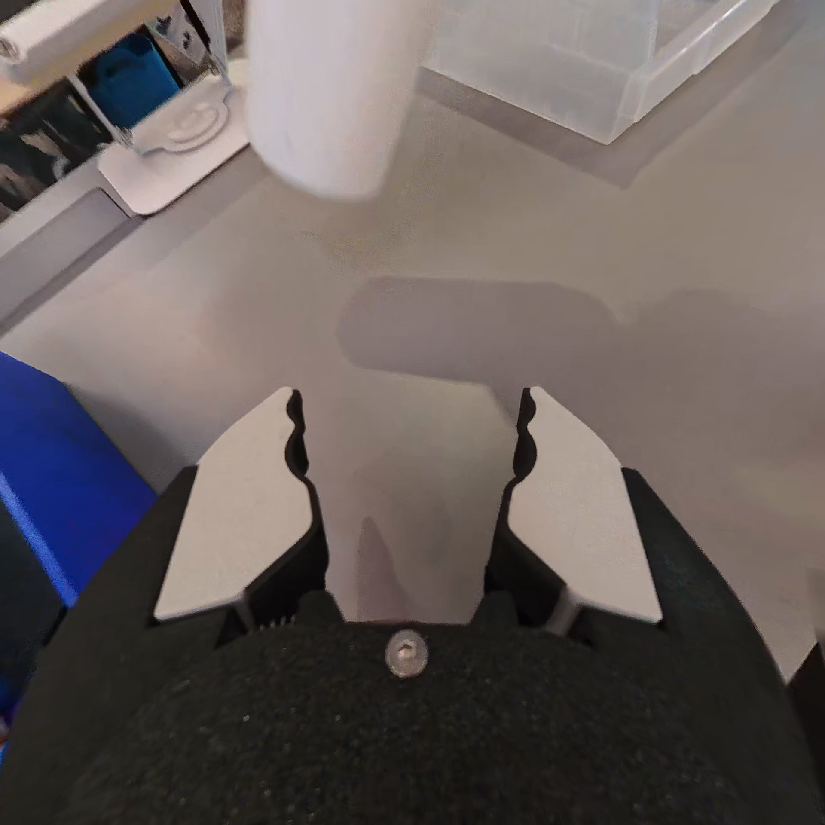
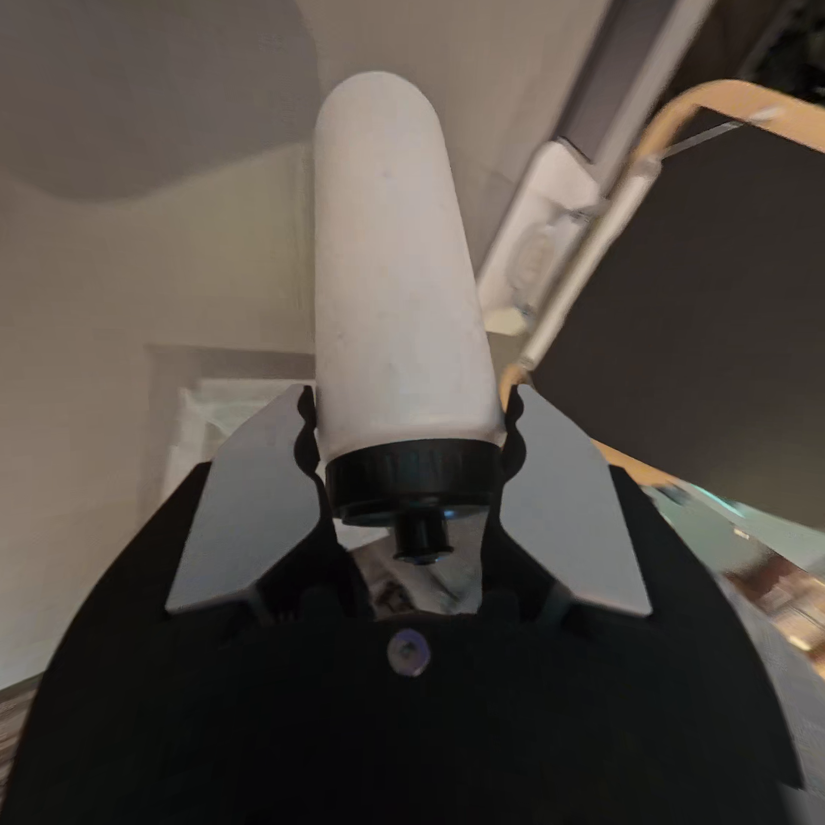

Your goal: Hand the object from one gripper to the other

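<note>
Right gripper [image 2: 408, 428] clamps white bottle [image 2: 393, 277] just above its black cap [image 2: 410, 477]; left gripper [image 1: 413, 424] wide, empty over grey worktop [image 1: 580, 250].

White black-capped bottle [image 2: 397, 285] clamped in right tongs [image 2: 408, 402].

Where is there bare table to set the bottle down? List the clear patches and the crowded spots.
Free: the grey table ahead of the open left gripper, between the blue box and the clear plastic bin. Crowded: the far-left edge around the white stand. The right gripper holds the white bottle above the far middle.
</note>
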The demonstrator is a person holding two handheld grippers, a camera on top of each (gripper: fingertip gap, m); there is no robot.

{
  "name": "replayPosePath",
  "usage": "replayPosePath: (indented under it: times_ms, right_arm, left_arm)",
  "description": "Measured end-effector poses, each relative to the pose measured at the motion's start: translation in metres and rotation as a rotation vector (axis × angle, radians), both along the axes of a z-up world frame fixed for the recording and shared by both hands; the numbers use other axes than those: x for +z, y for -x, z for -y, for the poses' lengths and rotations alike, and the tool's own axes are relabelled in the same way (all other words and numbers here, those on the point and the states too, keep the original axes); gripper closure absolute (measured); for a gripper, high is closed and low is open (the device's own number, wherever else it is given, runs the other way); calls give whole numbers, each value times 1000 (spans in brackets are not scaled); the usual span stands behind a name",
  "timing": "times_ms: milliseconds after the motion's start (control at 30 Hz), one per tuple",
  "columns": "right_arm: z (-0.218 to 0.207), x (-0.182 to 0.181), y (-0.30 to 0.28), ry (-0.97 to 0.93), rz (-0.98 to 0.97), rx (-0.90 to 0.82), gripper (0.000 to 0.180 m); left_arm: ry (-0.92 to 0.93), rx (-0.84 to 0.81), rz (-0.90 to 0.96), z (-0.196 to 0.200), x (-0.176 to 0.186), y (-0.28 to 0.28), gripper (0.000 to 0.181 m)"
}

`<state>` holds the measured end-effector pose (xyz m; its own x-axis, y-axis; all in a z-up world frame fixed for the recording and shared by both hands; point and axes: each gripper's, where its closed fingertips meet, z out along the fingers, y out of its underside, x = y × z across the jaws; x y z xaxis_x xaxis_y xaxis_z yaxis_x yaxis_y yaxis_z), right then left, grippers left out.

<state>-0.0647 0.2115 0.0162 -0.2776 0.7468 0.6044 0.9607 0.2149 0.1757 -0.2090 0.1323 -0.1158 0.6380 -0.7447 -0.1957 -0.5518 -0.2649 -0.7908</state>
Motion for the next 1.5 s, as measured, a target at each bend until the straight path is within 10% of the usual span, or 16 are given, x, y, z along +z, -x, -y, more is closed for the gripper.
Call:
replayPosePath:
  times_ms: [33,300,733,967,1067,1300,1500]
  right_arm:
    - [-4,14,-4,-75,8,17,98]
    - [13,57,0,-415,-114,169,98]
    - [55,35,82,-473,-1012,20,98]
    - [67,7,107,-54,-1527,-16,109]
    - [68,-44,116,205,-1476,-45,179]
    - [82,-70,130,392,-1394,-2,179]
    - [79,-57,99,522,-1420,-127,122]
  left_arm:
    - [29,-3,27,-1,-2,1,90]
    - [266,-70,536,-9,33,8,87]
    - [100,-45,1561,-41,159,12,73]
    - [223,-70,1667,-72,152,9,63]
    - [306,-269,1658,-72,142,2,83]
    - [431,-356,1282,-59,99,-45,97]
    - [372,-380,1265,-57,118,-25,97]
